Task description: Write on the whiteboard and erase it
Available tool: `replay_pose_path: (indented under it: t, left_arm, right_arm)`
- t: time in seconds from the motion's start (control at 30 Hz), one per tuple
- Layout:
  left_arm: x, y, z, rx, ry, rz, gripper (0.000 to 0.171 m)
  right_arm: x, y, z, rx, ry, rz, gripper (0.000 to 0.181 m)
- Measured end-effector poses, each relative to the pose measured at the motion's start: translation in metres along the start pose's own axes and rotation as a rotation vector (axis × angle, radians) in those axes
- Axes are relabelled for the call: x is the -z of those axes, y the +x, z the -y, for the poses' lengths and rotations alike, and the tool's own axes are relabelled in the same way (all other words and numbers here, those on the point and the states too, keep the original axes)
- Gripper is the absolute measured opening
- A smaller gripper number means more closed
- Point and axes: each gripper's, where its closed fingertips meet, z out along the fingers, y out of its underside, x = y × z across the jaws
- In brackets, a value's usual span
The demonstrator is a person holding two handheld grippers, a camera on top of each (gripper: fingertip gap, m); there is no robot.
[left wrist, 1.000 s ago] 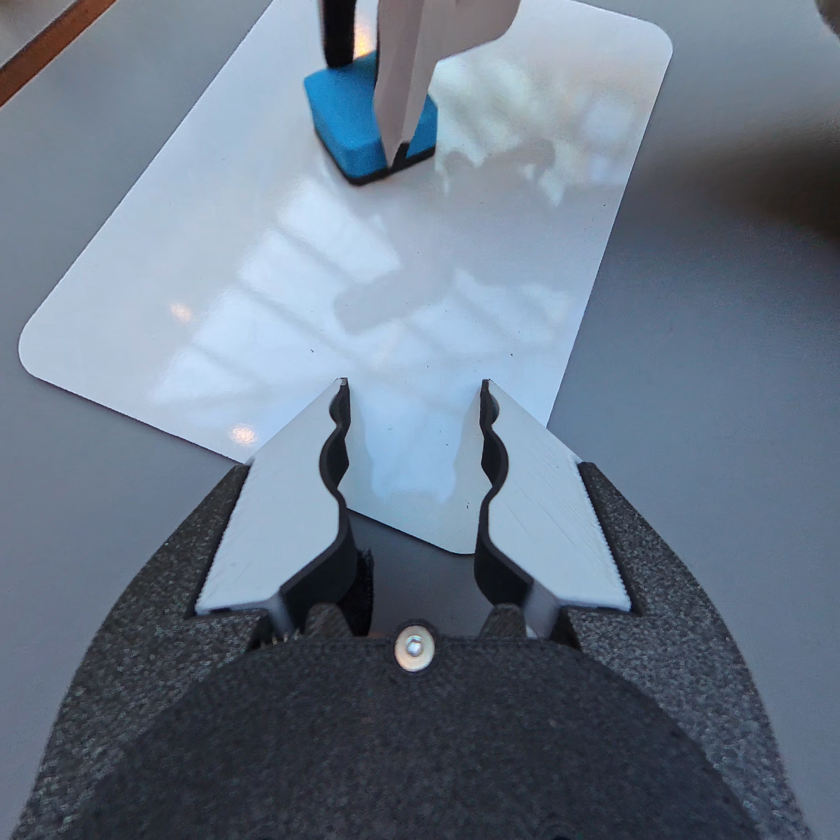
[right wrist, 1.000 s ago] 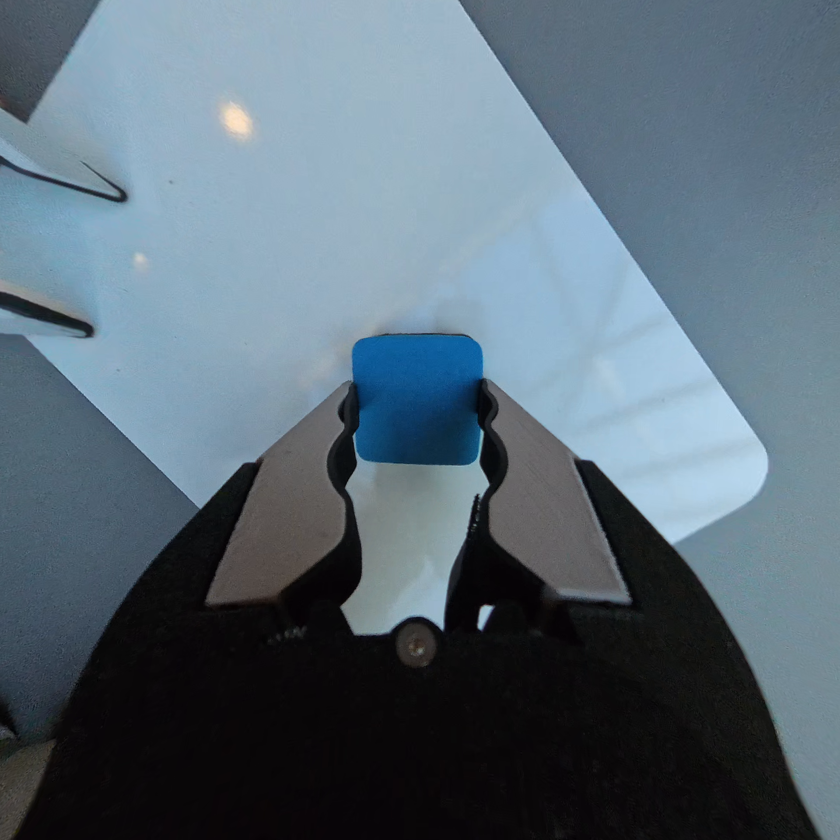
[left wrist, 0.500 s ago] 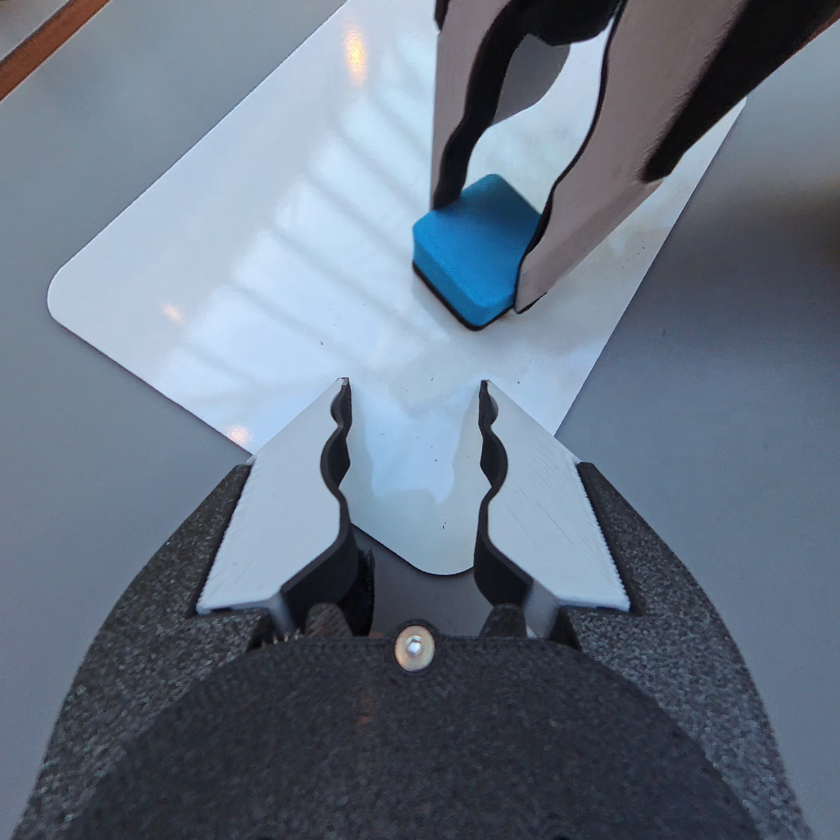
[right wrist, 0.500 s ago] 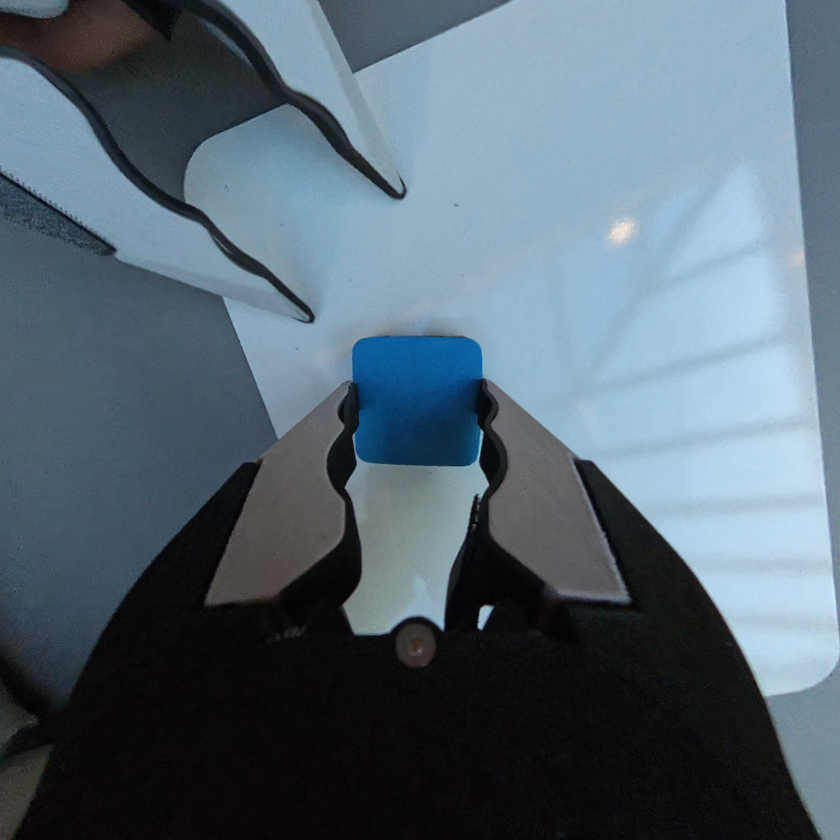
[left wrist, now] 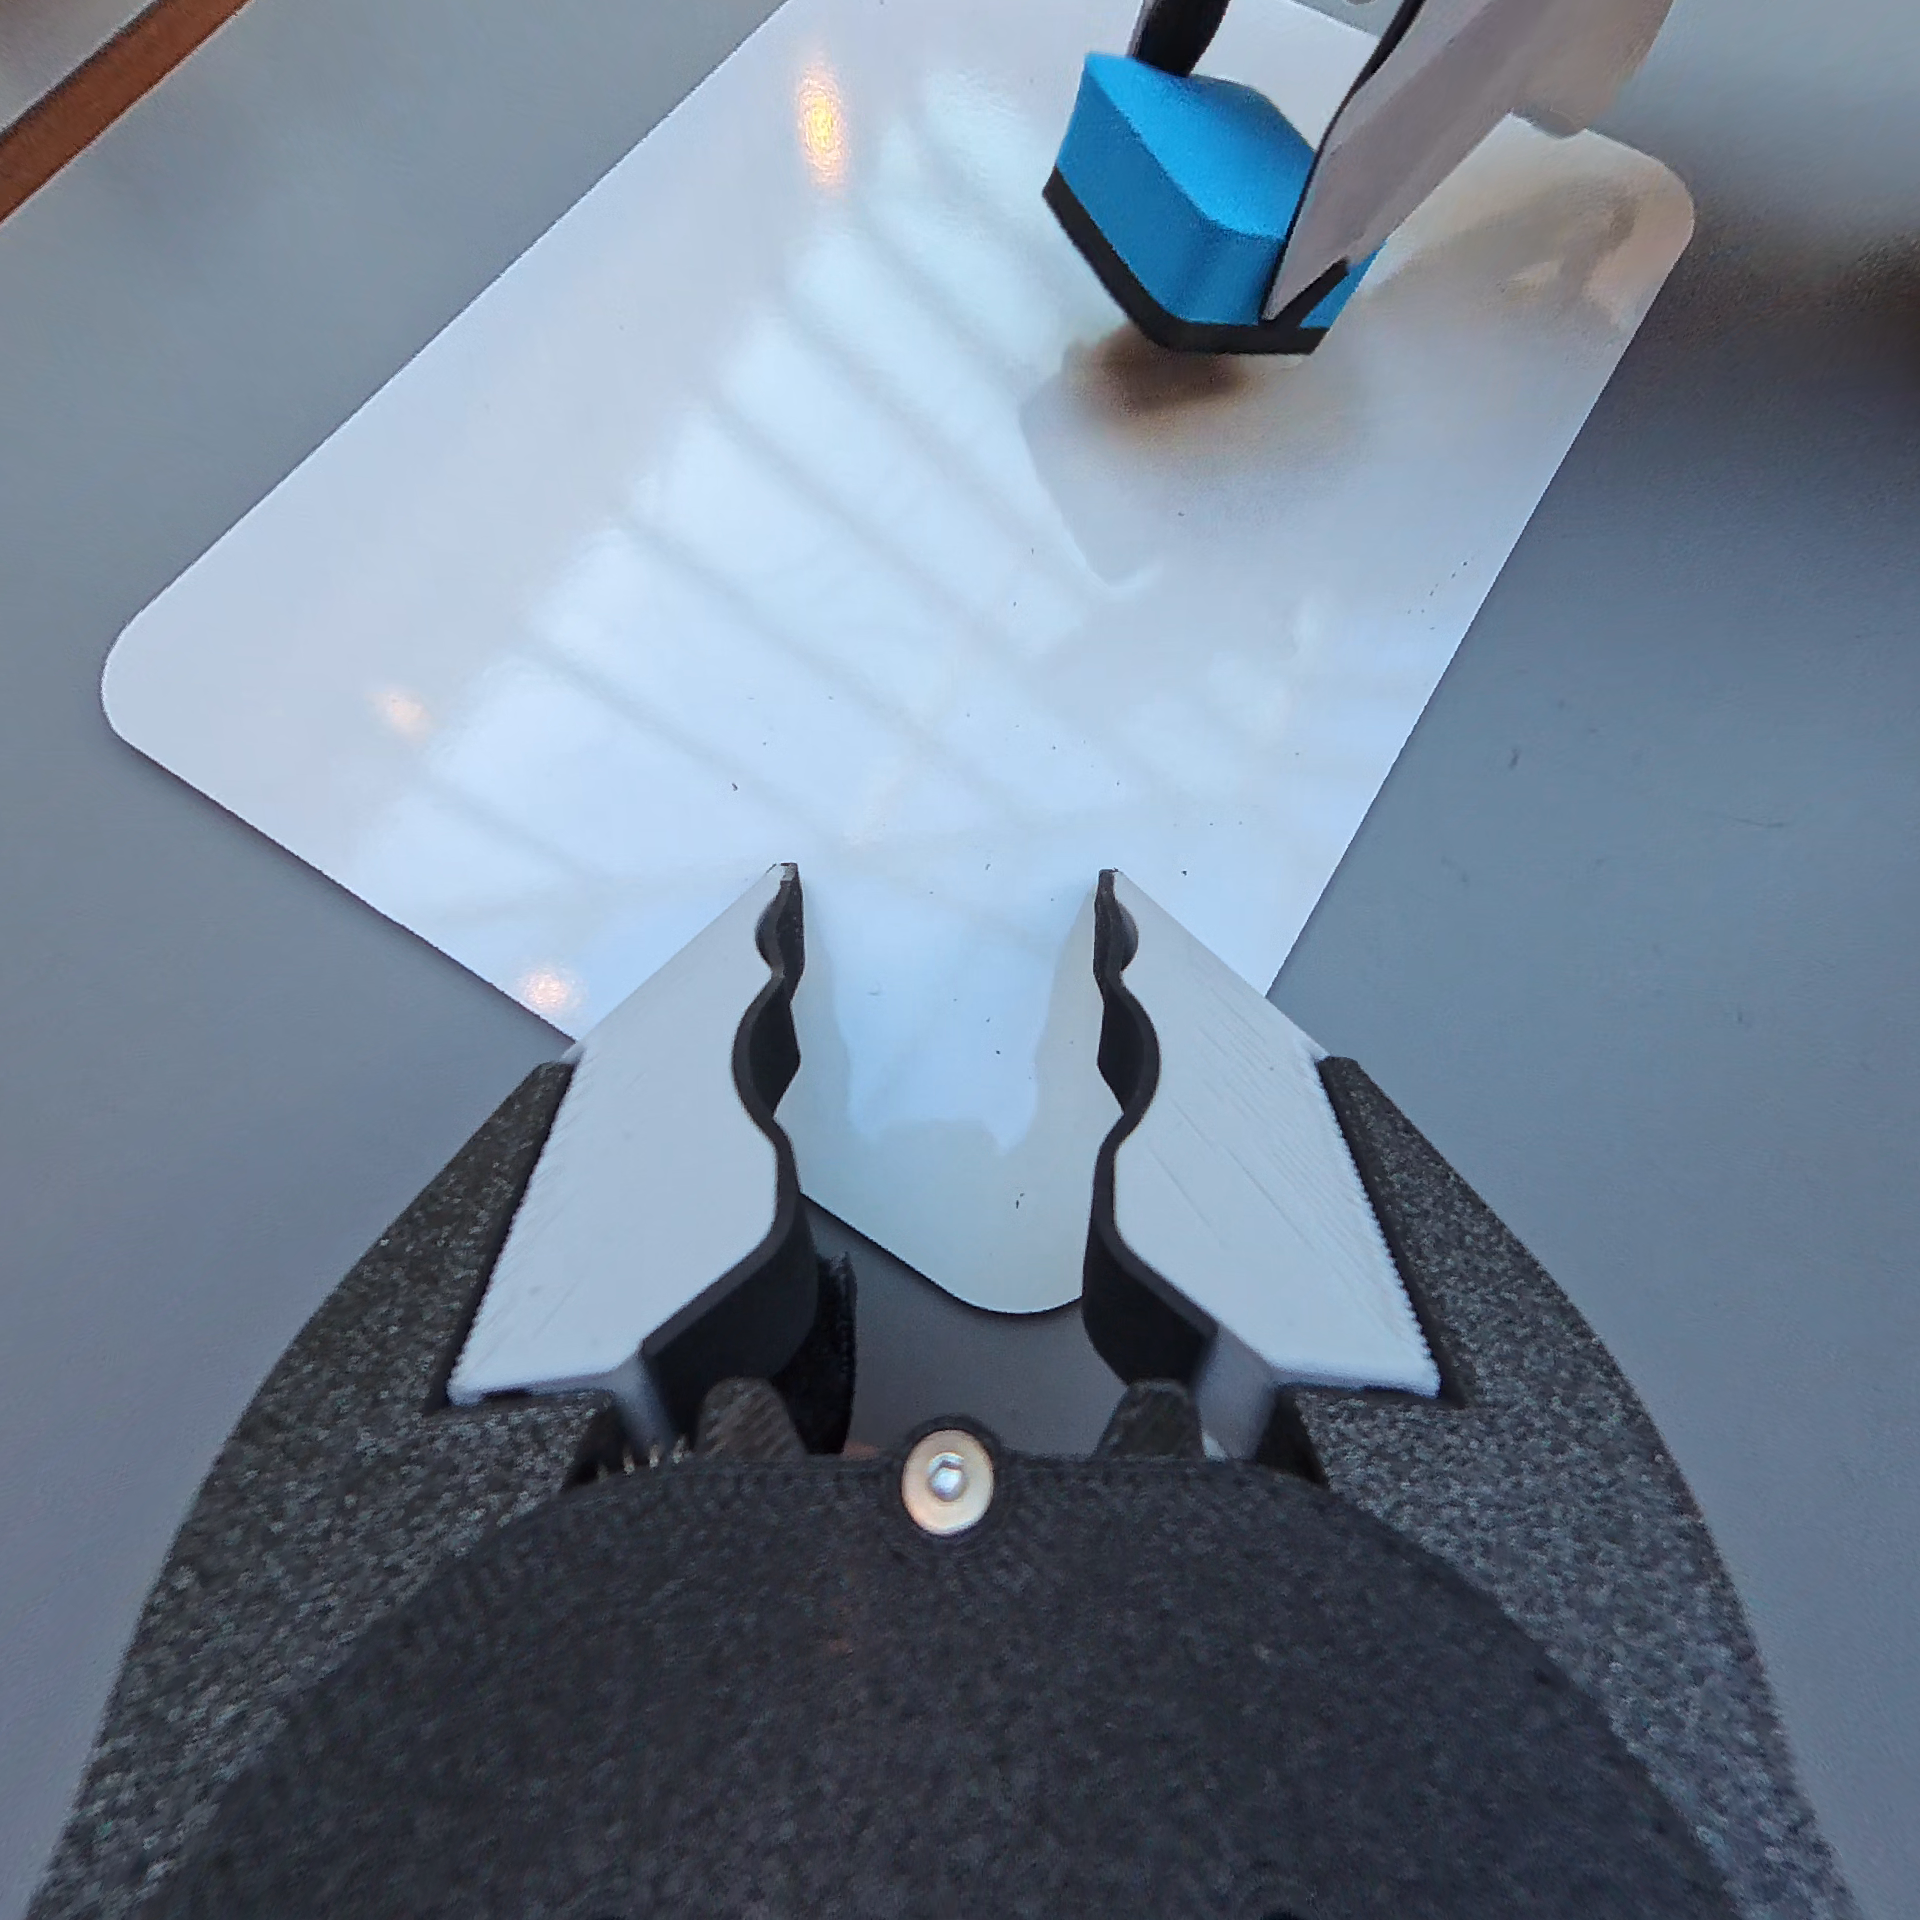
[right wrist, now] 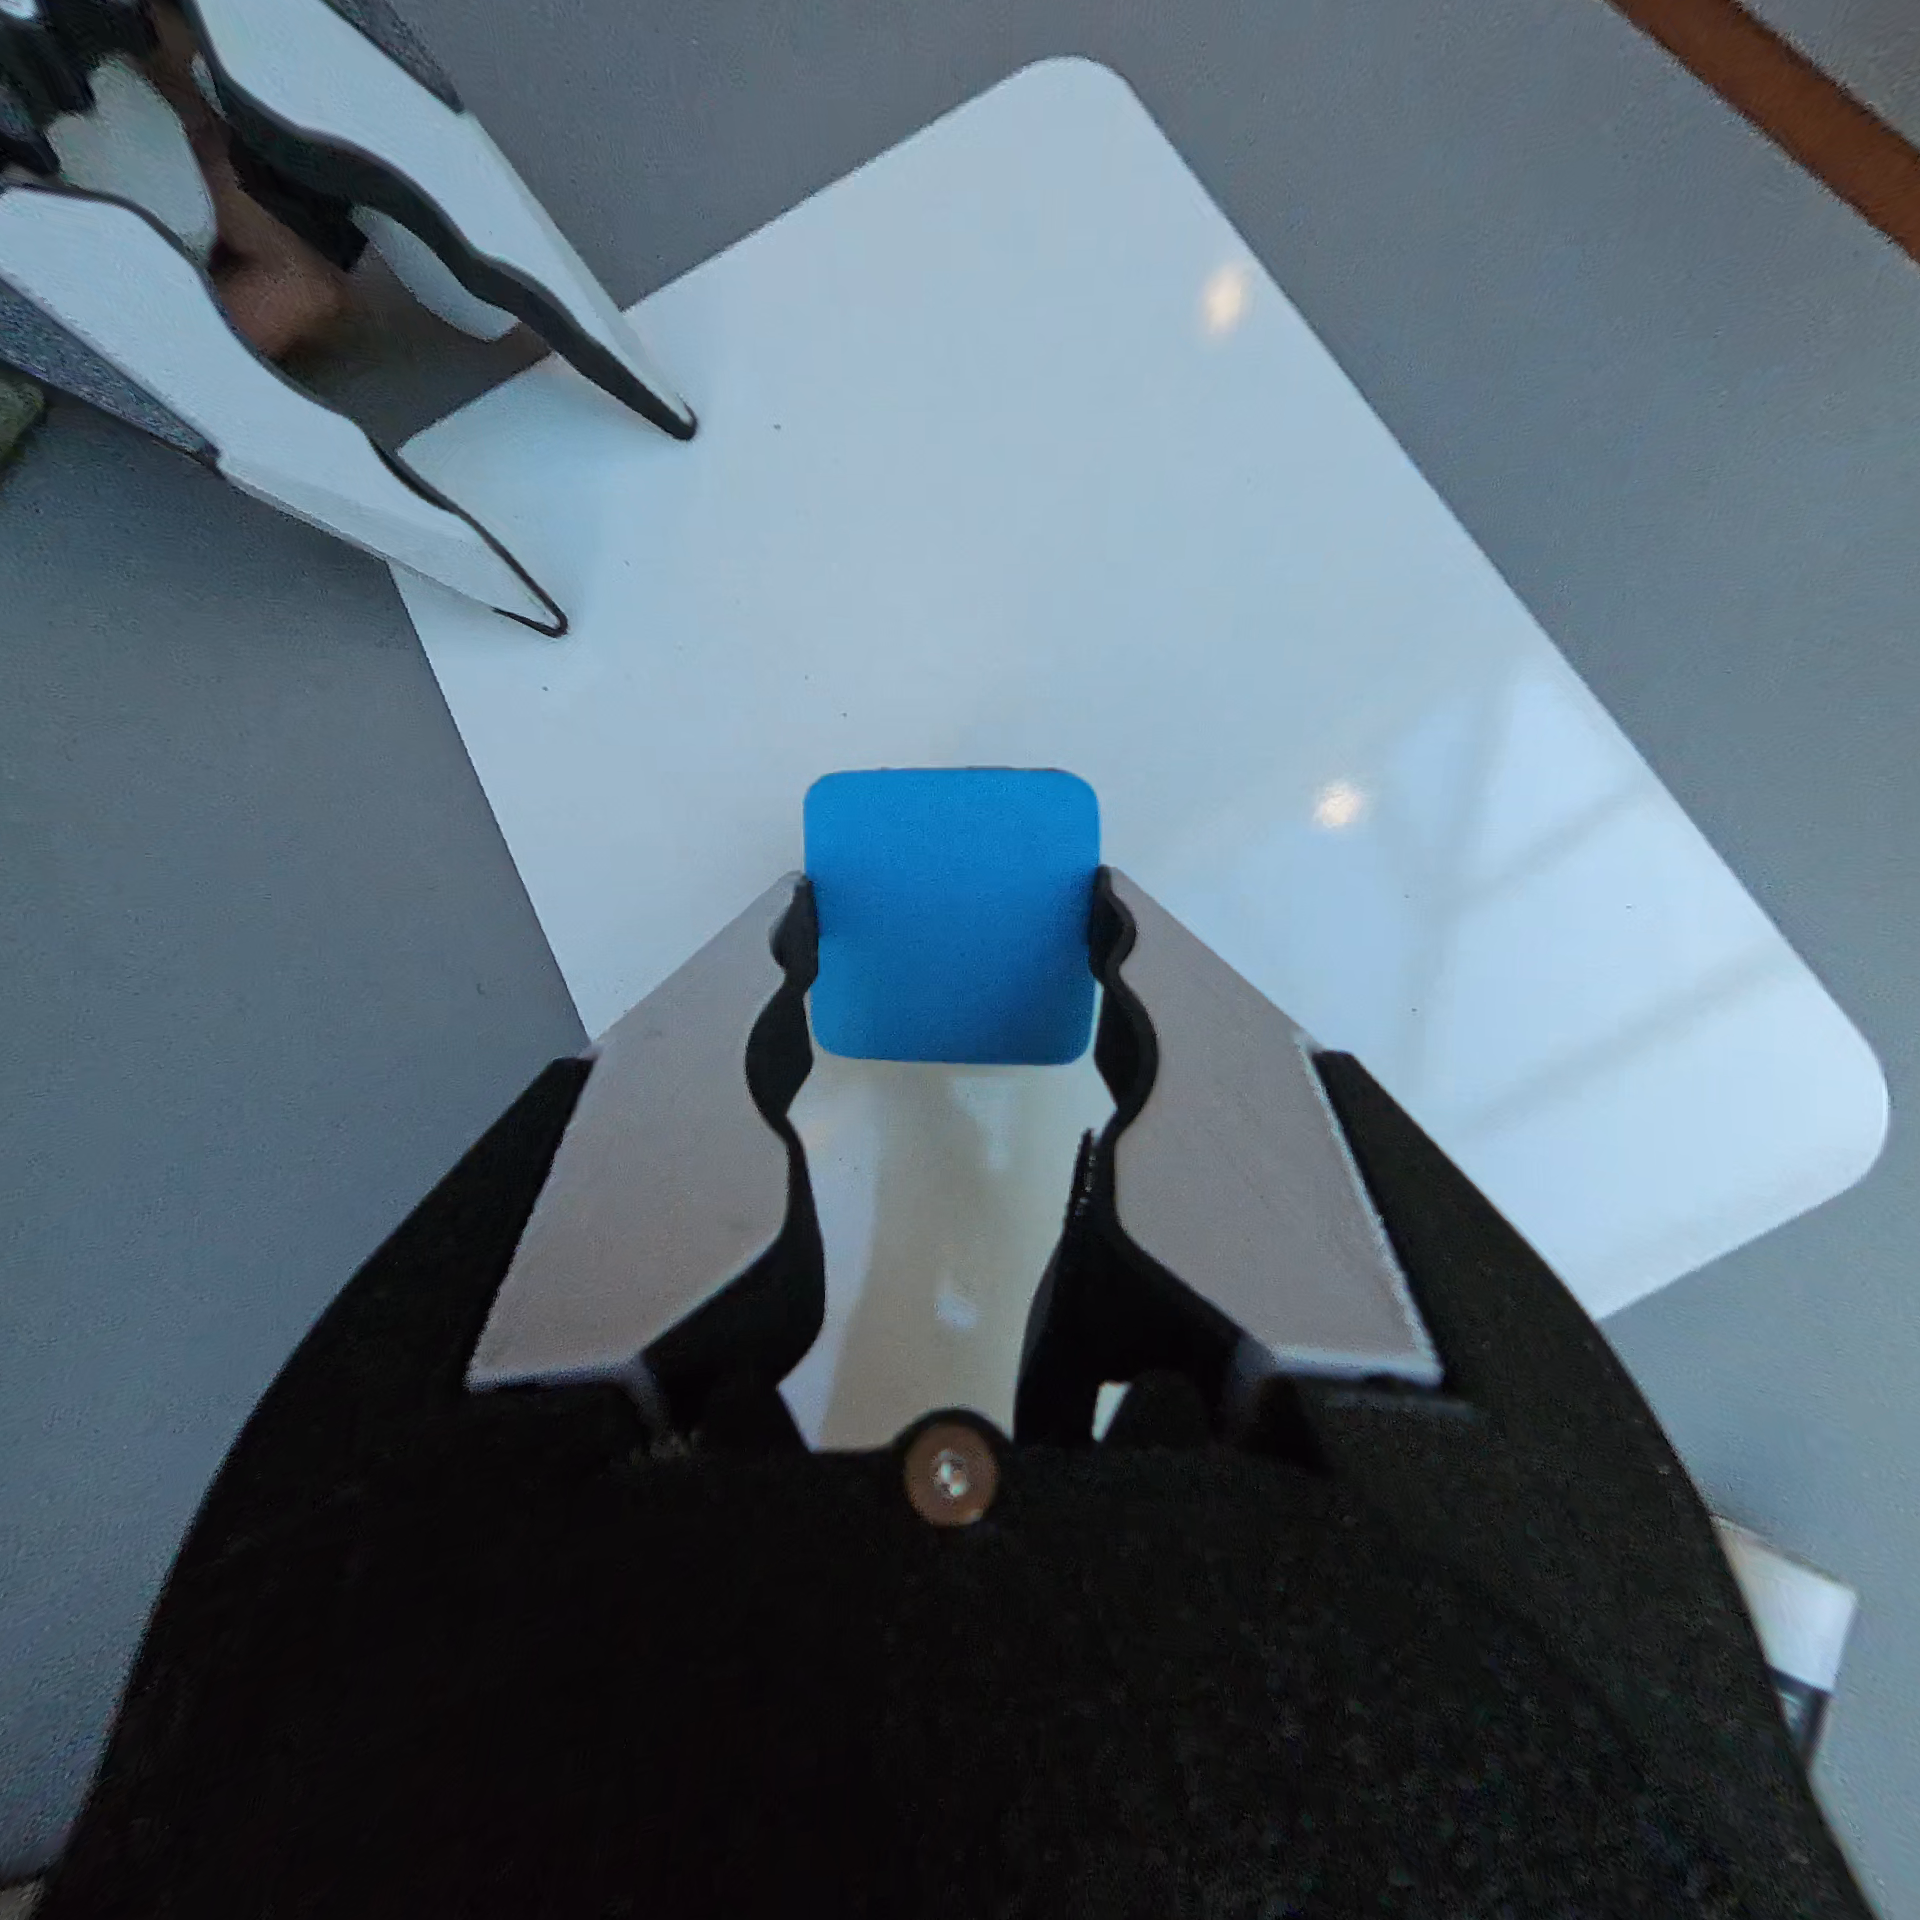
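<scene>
A glossy white board (left wrist: 831, 582) with rounded corners lies flat on a grey table. My right gripper (right wrist: 951, 894) is shut on a small blue eraser block (right wrist: 951, 914) with a black underside, held against the board's surface. In the left wrist view the eraser (left wrist: 1184, 197) sits at the board's far right, pinched by the right gripper's fingers (left wrist: 1382, 177). My left gripper (left wrist: 945, 883) is open and empty, its tips over the board's near corner. It also shows in the right wrist view (right wrist: 623, 530) at the upper left.
The grey table (left wrist: 260, 987) surrounds the board on all sides. A brown wooden edge (left wrist: 94, 114) runs along the table's far left; it also shows in the right wrist view (right wrist: 1787, 125). A white object (right wrist: 1787, 1652) lies at the right edge, partly hidden.
The right gripper has slid the eraser across the board, from the near middle half a second ago to the far right corner area. The left gripper stays open over the near corner.
</scene>
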Motion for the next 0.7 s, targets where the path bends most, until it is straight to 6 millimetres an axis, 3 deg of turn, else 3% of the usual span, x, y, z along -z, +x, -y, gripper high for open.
replay_pose_path:
  t: [0.1,0.2,0.4,0.57,0.7]
  left_arm:
    - [0.0,0.0,0.0,0.002,-0.001,0.003,0.057]
    - [0.0,0.0,0.0,0.003,-0.001,0.006,0.057]
    - [0.005,0.004,-0.004,0.018,0.002,-0.003,0.057]
    - [0.007,0.007,-0.006,0.013,-0.001,0.012,0.057]
    - [0.007,0.007,-0.006,0.012,0.0,0.013,0.057]
  right_arm:
    - [0.017,0.003,0.011,-0.019,0.187,-0.07,0.053]
    - [0.039,-0.001,0.022,-0.112,0.39,-0.023,0.053]
    - [0.061,0.046,0.008,-0.071,0.358,-0.401,0.053]
    - [0.066,0.032,0.03,-0.08,0.497,-0.388,0.053]
    - [0.056,0.024,0.035,0.016,0.471,-0.449,0.053]
